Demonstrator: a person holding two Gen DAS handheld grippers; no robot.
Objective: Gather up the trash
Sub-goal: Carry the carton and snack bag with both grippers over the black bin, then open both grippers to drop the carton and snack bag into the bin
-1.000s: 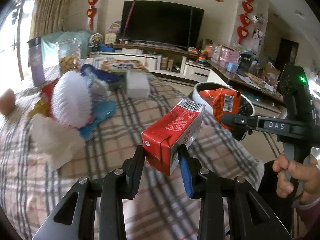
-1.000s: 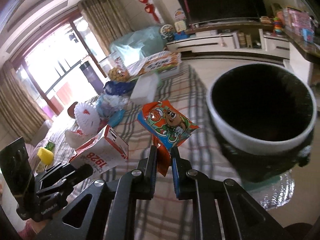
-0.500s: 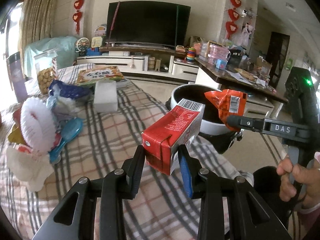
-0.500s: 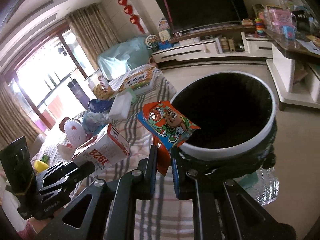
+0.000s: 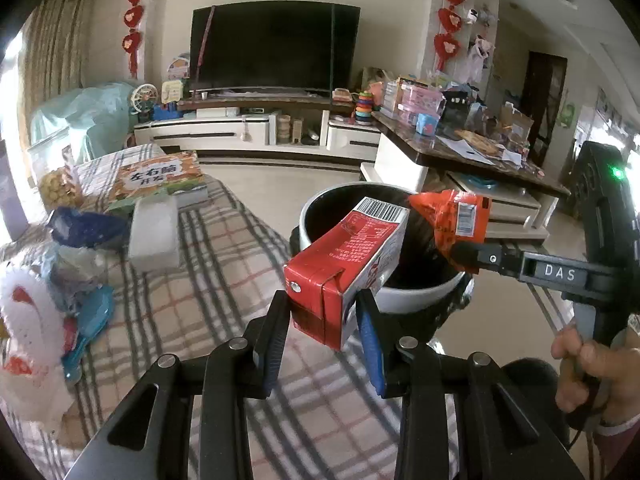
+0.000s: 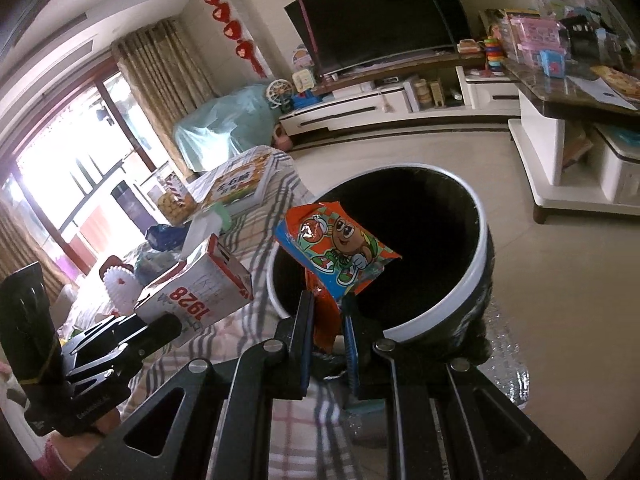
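Note:
My left gripper [image 5: 322,312] is shut on a red and white milk carton [image 5: 344,268], held at the near rim of a round bin [image 5: 416,298] with a white rim and black inside. The carton also shows in the right wrist view [image 6: 196,292]. My right gripper [image 6: 326,312] is shut on an orange snack wrapper [image 6: 336,252], held over the mouth of the bin [image 6: 476,280]. The wrapper also shows in the left wrist view [image 5: 452,216], over the bin's right side.
The plaid-covered table [image 5: 208,280] carries a white sponge block [image 5: 154,236], a blue bag [image 5: 86,226], a snack box [image 5: 160,178], a jar [image 5: 56,172] and a white ruffled item [image 5: 24,312]. A TV stand and a cluttered side table [image 5: 460,148] stand beyond.
Both grippers have moved toward the bin with their items. The wrapper now hangs over the bin's mouth and the carton reaches its near rim.

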